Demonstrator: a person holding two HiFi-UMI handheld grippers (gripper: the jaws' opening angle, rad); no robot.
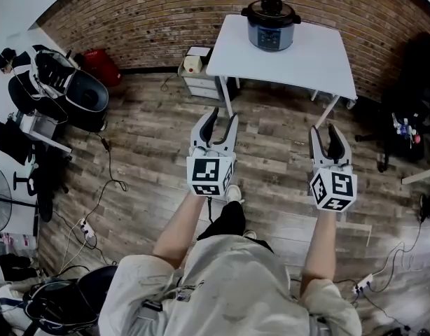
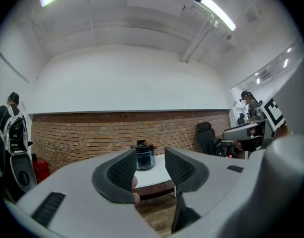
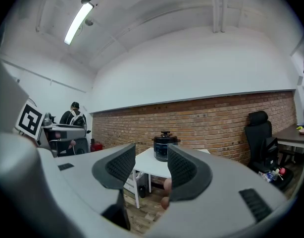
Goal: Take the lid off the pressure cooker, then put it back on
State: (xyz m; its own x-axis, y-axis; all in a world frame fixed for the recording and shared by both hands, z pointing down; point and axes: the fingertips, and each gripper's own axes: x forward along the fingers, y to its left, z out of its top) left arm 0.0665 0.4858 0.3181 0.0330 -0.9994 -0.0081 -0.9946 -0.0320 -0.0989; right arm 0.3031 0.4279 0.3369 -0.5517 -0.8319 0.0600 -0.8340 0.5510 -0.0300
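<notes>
L tool (image 1: 223, 121): jaws wide apart, nothing btwn them, held level over wood floor (image 1: 152, 128). Cooker (image 1: 271, 26), lid (image 1: 271, 5) on, sits on white tabletop (image 1: 306, 65) well ahead of both tools, by brick wall (image 1: 166, 12). R tool (image 1: 323, 133): jaws apart, empty.

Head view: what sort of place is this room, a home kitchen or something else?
Probably a lab or workshop room, not a kitchen: a pressure cooker stands alone on a white table by a brick wall, and cables with a power strip lie on the wooden floor.
</notes>
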